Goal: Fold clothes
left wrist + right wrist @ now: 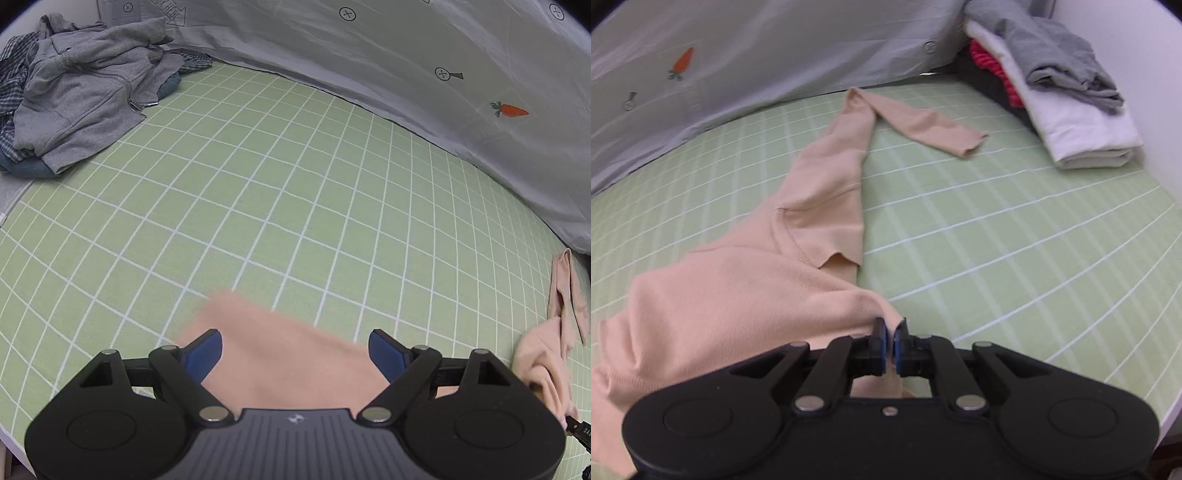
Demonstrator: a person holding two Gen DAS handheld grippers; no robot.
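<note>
Peach top (738, 295) pinched in right gripper (890, 334); left gripper (295, 343) spread wide above it.

Soft matt peach knit top (738, 295) on smooth green checked cotton sheet (997, 240).

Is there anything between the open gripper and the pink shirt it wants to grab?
No, nothing visible is in the way. The left gripper is open with the peach shirt lying right between its fingers. The right gripper is already shut on another part of the shirt.
</note>
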